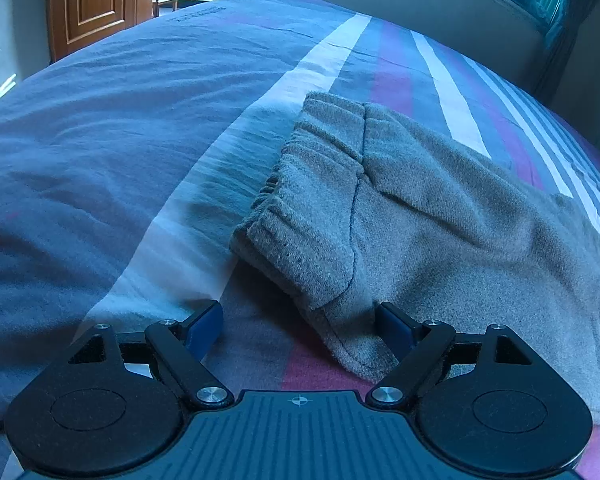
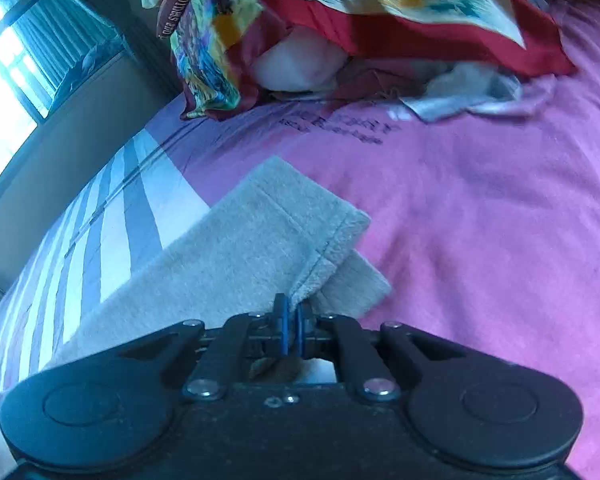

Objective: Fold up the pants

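Fingers (image 1: 204,330) of the left gripper (image 1: 300,328) are spread wide over the bed (image 1: 120,140), straddling the waistband corner of the pants (image 1: 400,216), apparently without touching. Right gripper (image 2: 291,326) fingers are pressed together on a pants-leg hem (image 2: 268,236), near a heap of cloths (image 2: 360,20).

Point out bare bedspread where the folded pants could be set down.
Free: the blue bedspread left of the pants, and the pink stretch right of the leg ends. Crowded: the far end, under the colourful cloth pile.
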